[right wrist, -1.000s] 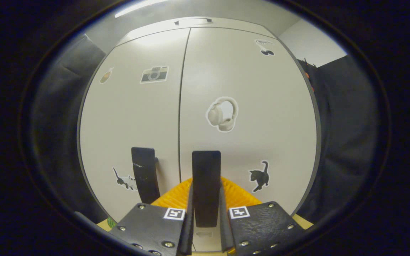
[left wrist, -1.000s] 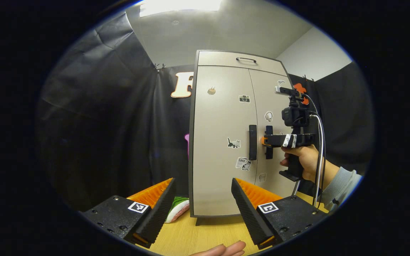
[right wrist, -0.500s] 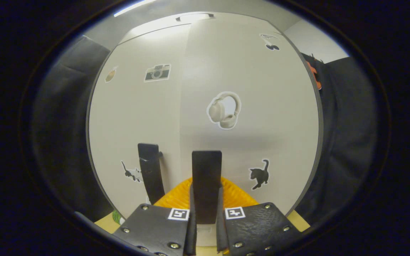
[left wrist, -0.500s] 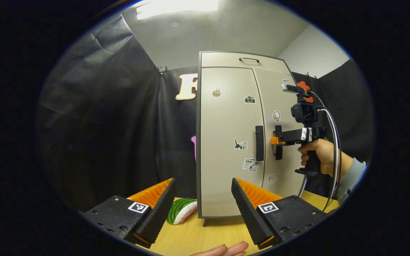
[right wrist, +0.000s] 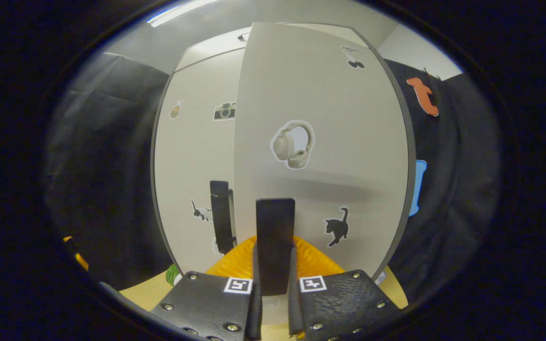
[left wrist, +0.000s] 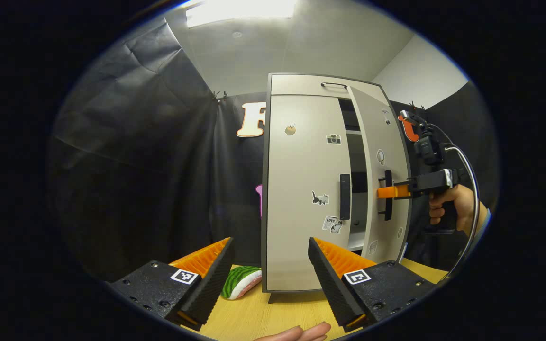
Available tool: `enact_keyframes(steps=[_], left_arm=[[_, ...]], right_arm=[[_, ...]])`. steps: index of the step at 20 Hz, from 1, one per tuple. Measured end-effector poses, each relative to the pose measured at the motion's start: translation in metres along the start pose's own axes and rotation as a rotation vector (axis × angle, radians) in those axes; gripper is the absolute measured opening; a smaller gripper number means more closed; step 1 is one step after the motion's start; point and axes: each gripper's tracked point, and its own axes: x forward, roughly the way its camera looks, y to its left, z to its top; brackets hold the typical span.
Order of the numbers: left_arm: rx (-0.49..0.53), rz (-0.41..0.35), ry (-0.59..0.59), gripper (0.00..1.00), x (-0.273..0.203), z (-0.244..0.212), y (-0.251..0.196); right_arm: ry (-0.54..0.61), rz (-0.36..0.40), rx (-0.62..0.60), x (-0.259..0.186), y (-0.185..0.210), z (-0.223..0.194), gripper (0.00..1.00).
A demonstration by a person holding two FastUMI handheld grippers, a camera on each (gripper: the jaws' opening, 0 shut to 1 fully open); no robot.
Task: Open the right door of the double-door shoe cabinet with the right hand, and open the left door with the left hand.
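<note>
A beige double-door shoe cabinet (left wrist: 301,189) stands on a wooden table. Its right door (left wrist: 384,156) is swung partly outward, showing dark shelves behind it. My right gripper (right wrist: 274,265) is shut on the right door's black vertical handle (right wrist: 275,237); in the left gripper view that gripper (left wrist: 389,192) and the hand holding it are at the door's handle (left wrist: 386,194). The left door (left wrist: 301,180) is closed, its black handle (left wrist: 344,196) untouched. My left gripper (left wrist: 270,265) stands open, well short of the cabinet, with nothing between its fingers.
A watermelon-slice toy (left wrist: 240,280) lies on the wooden table (left wrist: 273,317) left of the cabinet's foot. Fingers of a hand (left wrist: 296,333) show at the bottom edge. Black cloth walls stand behind and beside the cabinet.
The right door has swung outward from closed, pulled by my right gripper on its handle, and the hand moved right. My left gripper stayed open and shifted only slightly.
</note>
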Motion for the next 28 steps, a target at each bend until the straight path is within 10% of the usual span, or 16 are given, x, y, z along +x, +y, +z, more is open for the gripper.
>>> enact_keyframes(steps=[12,28], left_arm=[[0.000,-0.005,0.015,0.96,-0.001,-0.002,-0.013],[0.017,-0.061,0.034,0.92,0.002,-0.011,-0.044]], right_arm=[[-0.008,0.076,0.018,-0.023,-0.017,0.004,0.22],[-0.024,-0.034,0.002,-0.049,-0.058,0.006,0.21]])
